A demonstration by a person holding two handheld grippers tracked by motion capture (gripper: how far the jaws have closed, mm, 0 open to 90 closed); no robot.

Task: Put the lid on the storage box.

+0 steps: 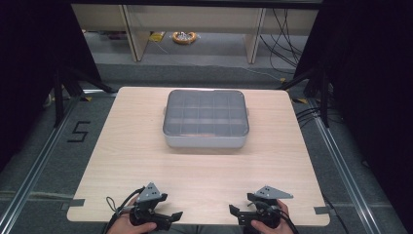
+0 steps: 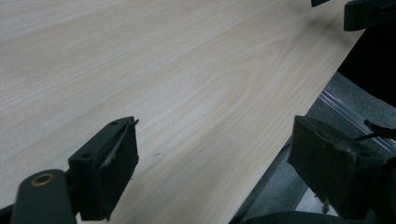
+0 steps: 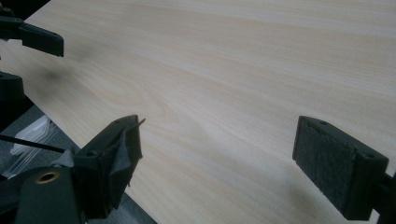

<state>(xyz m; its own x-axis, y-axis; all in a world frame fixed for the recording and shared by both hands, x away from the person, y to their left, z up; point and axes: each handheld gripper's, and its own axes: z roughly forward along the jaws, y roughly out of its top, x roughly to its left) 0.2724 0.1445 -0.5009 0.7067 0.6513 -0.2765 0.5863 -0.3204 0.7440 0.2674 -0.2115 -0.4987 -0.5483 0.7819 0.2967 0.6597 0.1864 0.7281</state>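
Both grippers sit low at the near edge of the pale, wood-grain laminate counter (image 1: 146,146), a person's hands wrapped around them and cut off by the bottom of the high view. The left gripper (image 2: 212,163), black with a grey three-cornered plate on top, has its fingers (image 2: 116,168) spread wide with nothing but bare grain between them; the right-hand pad hangs out past the counter's edge over grey floor. The right gripper (image 3: 219,168) matches it, fingers (image 3: 334,163) wide apart and empty, their dark foam-like pads scuffed and fraying at the corners. Well apart from both, toward the far middle of the counter, rests the grey rectangular plastic organiser box (image 1: 205,118) with rounded corners. Its translucent lid is shut, and a grid of compartments shows through it, though whatever is inside is too murky to make out.
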